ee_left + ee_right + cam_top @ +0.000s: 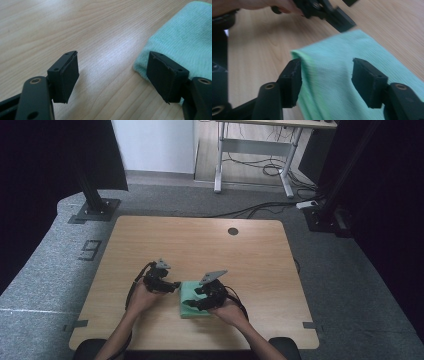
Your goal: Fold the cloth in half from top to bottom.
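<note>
Green cloth [190,301] lies folded and flat on the table [200,245], near the front edge, a little right of centre, between the two hands. In the right gripper view the cloth [352,82] spreads under and between the jaws, one corner pointing toward the far hand; ribbed weave, pale green, somewhat blurred. Right gripper [196,299] over the cloth's near half, jaws spread wide with cloth showing in the gap; nothing pinched, and whether the pads touch the fabric cannot be told. In its own view the right gripper [325,82] has one jaw at the cloth's folded edge, the other over the middle. Left gripper [172,285] sits just beside the cloth's left edge, jaws likewise wide apart and holding nothing. In the left gripper view, the left gripper [112,77] has bare wood between its jaws; the cloth [180,45] edge lies right behind one jaw, touching or nearly so. The left gripper [337,17] also shows far off in the right gripper view, at the cloth's far corner, a hand [257,6] behind it. Right hand [230,312] and left hand [142,297] enter from the table's near side. Round hole [233,231] in the tabletop well apart, toward the back.
</note>
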`<state>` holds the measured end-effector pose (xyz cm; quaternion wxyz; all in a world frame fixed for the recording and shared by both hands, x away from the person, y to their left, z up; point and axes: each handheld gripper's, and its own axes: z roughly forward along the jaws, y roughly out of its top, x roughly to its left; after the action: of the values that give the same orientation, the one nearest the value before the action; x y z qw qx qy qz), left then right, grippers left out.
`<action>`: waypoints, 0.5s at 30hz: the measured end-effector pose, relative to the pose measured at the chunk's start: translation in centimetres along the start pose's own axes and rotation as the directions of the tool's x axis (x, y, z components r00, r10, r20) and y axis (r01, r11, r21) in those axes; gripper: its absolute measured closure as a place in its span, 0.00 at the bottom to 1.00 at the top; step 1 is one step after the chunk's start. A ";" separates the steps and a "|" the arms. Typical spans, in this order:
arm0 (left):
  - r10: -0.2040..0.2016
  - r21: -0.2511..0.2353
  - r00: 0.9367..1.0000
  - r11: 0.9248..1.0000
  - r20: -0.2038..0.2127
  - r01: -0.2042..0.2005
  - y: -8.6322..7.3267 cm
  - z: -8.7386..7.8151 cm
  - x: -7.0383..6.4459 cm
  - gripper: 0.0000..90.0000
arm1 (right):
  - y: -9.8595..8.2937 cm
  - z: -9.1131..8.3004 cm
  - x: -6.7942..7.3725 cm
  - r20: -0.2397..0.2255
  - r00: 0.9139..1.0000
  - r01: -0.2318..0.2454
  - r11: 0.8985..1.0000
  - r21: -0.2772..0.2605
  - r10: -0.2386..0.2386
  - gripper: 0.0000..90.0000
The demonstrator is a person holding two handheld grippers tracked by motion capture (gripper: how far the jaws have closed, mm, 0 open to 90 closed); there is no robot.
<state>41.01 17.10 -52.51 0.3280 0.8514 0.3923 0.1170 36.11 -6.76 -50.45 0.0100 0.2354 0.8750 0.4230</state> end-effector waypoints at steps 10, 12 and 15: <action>-0.003 0.014 1.000 1.000 -0.013 0.003 -0.6 1.0 0.0 0.28 | 0.8 2.3 2.0 -0.027 0.997 0.075 0.995 0.061 -0.074 0.79; -0.004 0.017 1.000 1.000 -0.018 0.004 -0.6 1.1 -0.1 0.28 | 0.7 2.4 2.1 -0.031 0.997 0.073 0.995 0.072 -0.071 0.85; 0.012 0.015 0.999 1.000 -0.046 -0.011 -0.6 1.4 -0.3 0.28 | 0.3 2.7 2.2 -0.018 0.997 0.078 0.992 0.095 -0.077 0.95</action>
<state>41.08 16.58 -53.94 0.3118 0.8531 0.3958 0.1356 34.86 -3.71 -51.57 0.0090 0.1984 0.9027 0.3817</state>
